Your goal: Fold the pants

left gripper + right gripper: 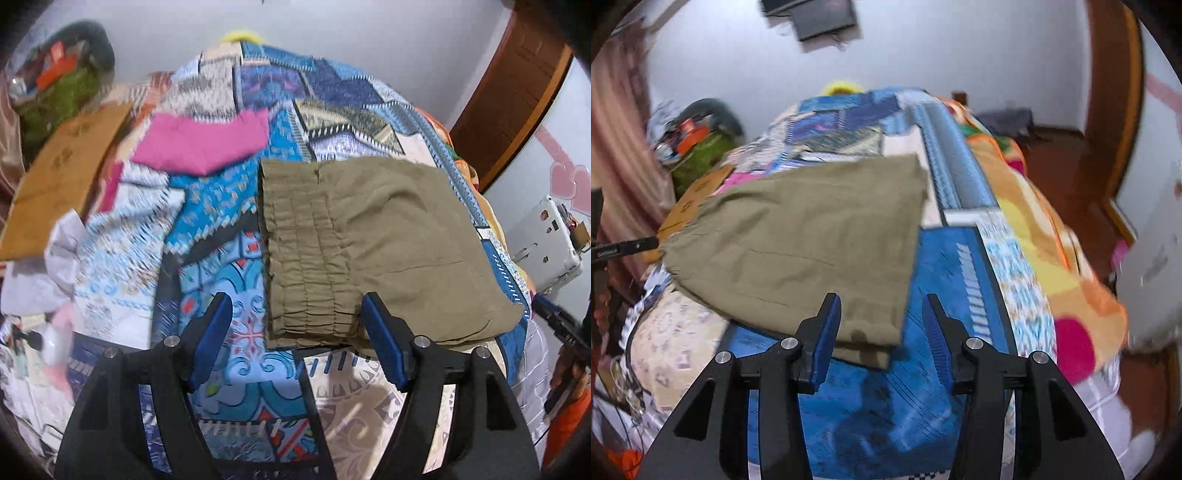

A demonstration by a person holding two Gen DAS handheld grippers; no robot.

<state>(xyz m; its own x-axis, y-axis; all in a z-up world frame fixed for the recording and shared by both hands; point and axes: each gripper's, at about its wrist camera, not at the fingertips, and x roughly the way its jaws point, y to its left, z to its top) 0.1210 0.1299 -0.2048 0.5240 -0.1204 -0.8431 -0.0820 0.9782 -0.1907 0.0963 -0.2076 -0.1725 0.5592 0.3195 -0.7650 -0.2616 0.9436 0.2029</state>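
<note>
Lying folded into a compact, roughly square stack on the patterned blue bedspread [236,258], the olive pants [373,247] rest flat on the bed with their gathered elastic waistband forming the stack's left edge in the left wrist view. The left gripper [295,317] hovers at the near edge of the stack with its blue-padded fingers [384,343] spread wide and holding nothing; the waistband's near corner sits between the fingertips, closer to the right finger, and whether that pad touches the cloth cannot be told. Beyond the left fingertip, well apart from the pants, lies a pink garment [203,144], and further left a flat cardboard piece [62,177] rests on the bed's edge beside a white crumpled sheet [55,258]. In the right wrist view the pants [812,236] spread ahead and to the left of the fingers, their near right corner lying between the fingertips. The right gripper [882,321] is likewise wide open and empty, its left finger [827,332] overlapping the cloth's near edge in the picture; contact cannot be judged. To the right of the right finger an orange and yellow blanket [1045,251] drapes over the bed's side.
</note>
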